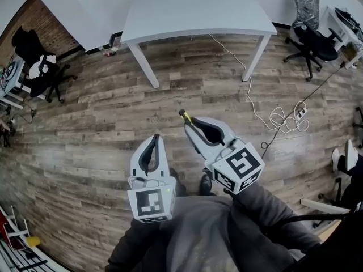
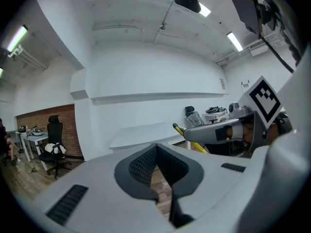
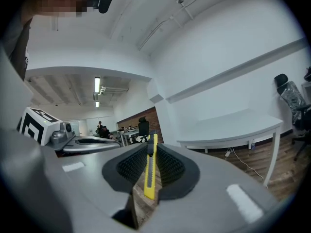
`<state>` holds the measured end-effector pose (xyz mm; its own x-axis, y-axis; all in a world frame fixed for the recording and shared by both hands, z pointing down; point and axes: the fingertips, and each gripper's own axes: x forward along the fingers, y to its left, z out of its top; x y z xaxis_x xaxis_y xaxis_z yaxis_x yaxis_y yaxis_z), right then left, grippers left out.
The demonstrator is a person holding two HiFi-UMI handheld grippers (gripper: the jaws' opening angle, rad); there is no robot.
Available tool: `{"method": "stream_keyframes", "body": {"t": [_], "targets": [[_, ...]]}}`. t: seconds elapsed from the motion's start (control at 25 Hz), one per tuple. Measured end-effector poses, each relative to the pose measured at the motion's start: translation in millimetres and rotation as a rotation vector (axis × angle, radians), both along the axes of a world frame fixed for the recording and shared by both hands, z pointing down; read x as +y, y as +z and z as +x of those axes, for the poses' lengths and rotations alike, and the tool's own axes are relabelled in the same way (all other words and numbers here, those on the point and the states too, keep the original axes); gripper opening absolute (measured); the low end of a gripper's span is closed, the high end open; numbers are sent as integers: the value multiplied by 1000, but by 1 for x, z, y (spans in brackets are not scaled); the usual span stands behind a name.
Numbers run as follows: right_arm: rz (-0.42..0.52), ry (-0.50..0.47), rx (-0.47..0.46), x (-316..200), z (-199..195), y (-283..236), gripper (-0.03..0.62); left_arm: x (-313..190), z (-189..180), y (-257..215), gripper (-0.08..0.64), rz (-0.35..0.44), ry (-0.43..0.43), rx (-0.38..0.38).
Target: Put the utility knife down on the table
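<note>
The left gripper's [image 2: 156, 152] jaws are sitting together at lower centre, seemingly gripping nothing. At right, the right gripper [image 2: 188, 134] is holding a yellow knife [image 2: 178, 128] before a white table [image 2: 138, 134].

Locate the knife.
The knife is clamped in the right gripper, beside the left gripper in the head view, over floor, short of the table.

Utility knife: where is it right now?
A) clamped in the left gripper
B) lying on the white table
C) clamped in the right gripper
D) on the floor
C: the right gripper view shows the yellow utility knife pinched between the jaws of the right gripper, well short of the table; the left gripper is shut on nothing.
</note>
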<state>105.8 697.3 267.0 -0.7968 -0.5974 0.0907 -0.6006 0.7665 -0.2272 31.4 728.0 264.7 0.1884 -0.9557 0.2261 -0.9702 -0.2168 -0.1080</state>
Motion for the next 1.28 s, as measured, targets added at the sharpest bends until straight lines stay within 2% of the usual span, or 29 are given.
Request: {"method": "stream_keyframes", "body": {"t": [0.24,0.64,0.88,1.28], "targets": [[-2,-7,26,-21,-26,1,60,-29,-32,0,3,18,-17,31],[-24,35,71,-86,-74,11,60,-105,-79,10,3,2,42,67],[-39,56,83,-115,-102,16,60,-138,-110,16,3,6,49,101],[-45,81,109,-139,-127,14,60,-163,-123,21,3,-25,100,127]]}}
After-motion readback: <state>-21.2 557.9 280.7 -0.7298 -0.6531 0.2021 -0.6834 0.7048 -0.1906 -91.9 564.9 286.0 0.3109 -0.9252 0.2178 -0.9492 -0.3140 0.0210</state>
